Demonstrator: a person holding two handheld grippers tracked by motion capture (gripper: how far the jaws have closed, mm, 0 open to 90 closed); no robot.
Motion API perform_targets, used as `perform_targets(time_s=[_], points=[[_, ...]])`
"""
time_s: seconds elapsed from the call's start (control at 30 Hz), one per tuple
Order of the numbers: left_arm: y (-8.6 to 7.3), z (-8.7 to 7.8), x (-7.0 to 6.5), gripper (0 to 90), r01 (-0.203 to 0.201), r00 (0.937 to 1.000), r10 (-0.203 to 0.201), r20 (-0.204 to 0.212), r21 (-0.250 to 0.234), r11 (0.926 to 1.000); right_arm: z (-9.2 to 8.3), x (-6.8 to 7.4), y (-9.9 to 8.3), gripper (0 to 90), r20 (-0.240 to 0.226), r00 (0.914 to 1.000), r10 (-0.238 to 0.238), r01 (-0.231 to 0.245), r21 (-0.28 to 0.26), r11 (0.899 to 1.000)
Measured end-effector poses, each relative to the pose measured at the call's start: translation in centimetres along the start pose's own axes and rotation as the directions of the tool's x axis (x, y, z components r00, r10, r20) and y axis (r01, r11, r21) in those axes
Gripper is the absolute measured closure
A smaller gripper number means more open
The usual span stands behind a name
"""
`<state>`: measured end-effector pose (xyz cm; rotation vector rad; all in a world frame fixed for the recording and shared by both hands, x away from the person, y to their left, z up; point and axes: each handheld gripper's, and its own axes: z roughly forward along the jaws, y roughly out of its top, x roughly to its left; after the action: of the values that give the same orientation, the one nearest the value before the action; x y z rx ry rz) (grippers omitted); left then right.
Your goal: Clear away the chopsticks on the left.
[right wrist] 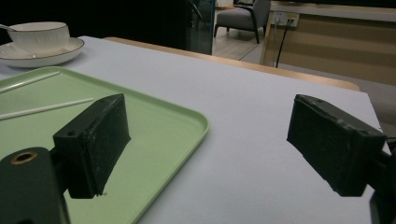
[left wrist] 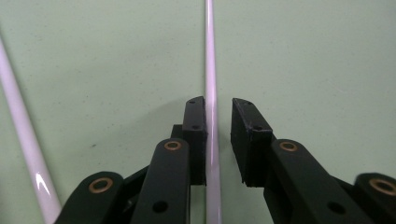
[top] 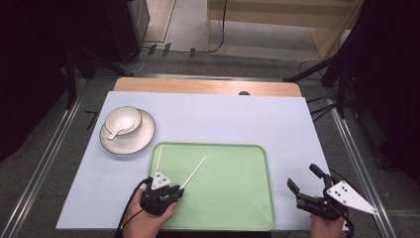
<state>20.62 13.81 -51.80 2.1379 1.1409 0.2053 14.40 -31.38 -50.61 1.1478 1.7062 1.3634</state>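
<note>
Two white chopsticks lie on the green tray (top: 267, 188). One chopstick (top: 194, 172) (left wrist: 210, 70) runs between the jaws of my left gripper (top: 179, 191) (left wrist: 218, 105), close against one pad, with a gap to the other pad; the gripper is open and low over the tray's near left part. The other chopstick (top: 159, 157) (left wrist: 18, 130) lies to its left by the tray's rim. My right gripper (top: 301, 176) (right wrist: 208, 107) rests wide open over the white table right of the tray (right wrist: 163, 135), with nothing between its jaws.
A white bowl (top: 123, 121) (right wrist: 39, 35) with a white spoon (top: 119, 128) in it stands on a saucer (top: 129, 144) at the table's far left, beyond the tray. The white table surface (top: 237, 119) stretches behind the tray.
</note>
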Motion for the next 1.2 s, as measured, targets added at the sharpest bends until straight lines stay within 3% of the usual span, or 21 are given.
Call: perform_targets(time_s=[0.07,0.17,0.27,0.37,0.5,0.67,0.87,0.93,1.07,1.2], points=[[0.2,-0.1,0.2,77.1,-0.004,0.9999,0.004,0.012,0.010,0.9999,-0.1,0.0,0.0,13.0,0.002,1.0000,0.002,-0.002,-0.003,1.000],[0.7,-0.1,0.1,81.3,-0.016,0.9994,0.016,0.031,-0.020,0.9997,-0.2,-0.1,0.0,13.0,0.003,1.0000,0.005,-0.005,-0.005,1.000],[1.9,0.5,-0.3,84.6,-0.042,0.9977,0.043,0.052,-0.034,0.9985,-0.1,-0.3,-0.1,13.0,0.005,1.0000,0.007,-0.007,-0.008,1.000],[4.1,2.1,-1.2,90.0,-0.065,0.9951,0.067,0.072,-0.041,0.9971,-0.1,-0.4,-0.1,13.0,0.004,0.9999,0.013,-0.013,-0.004,1.000],[5.6,4.1,-2.1,90.0,-0.101,0.9918,0.103,0.076,-0.027,0.9945,-0.1,-0.3,-0.1,13.0,0.003,0.9999,0.012,-0.012,-0.002,1.000],[6.0,5.5,-2.0,90.0,-0.111,0.9927,0.110,0.049,0.001,0.9939,-0.3,-0.4,-0.1,13.0,0.005,0.9999,0.011,-0.011,-0.006,1.000],[5.6,5.3,-0.6,90.0,-0.067,0.9977,0.067,-0.007,0.002,0.9977,-0.4,-0.5,-0.2,13.0,0.007,0.9999,0.015,-0.015,-0.005,1.000],[5.4,5.0,0.3,90.0,-0.034,0.9990,0.034,-0.030,-0.010,0.9994,-0.2,-0.4,-0.2,13.0,0.004,0.9999,0.014,-0.014,-0.004,1.000],[5.3,4.6,1.1,90.0,-0.018,0.9987,0.017,-0.049,-0.017,0.9997,-0.1,-0.3,-0.1,13.0,0.001,1.0000,0.009,-0.009,0.000,1.000],[4.8,3.9,2.6,90.0,0.022,0.9968,-0.025,-0.077,-0.031,0.9993,0.0,-0.1,-0.1,13.0,-0.003,1.0000,0.004,-0.004,0.005,1.000]])
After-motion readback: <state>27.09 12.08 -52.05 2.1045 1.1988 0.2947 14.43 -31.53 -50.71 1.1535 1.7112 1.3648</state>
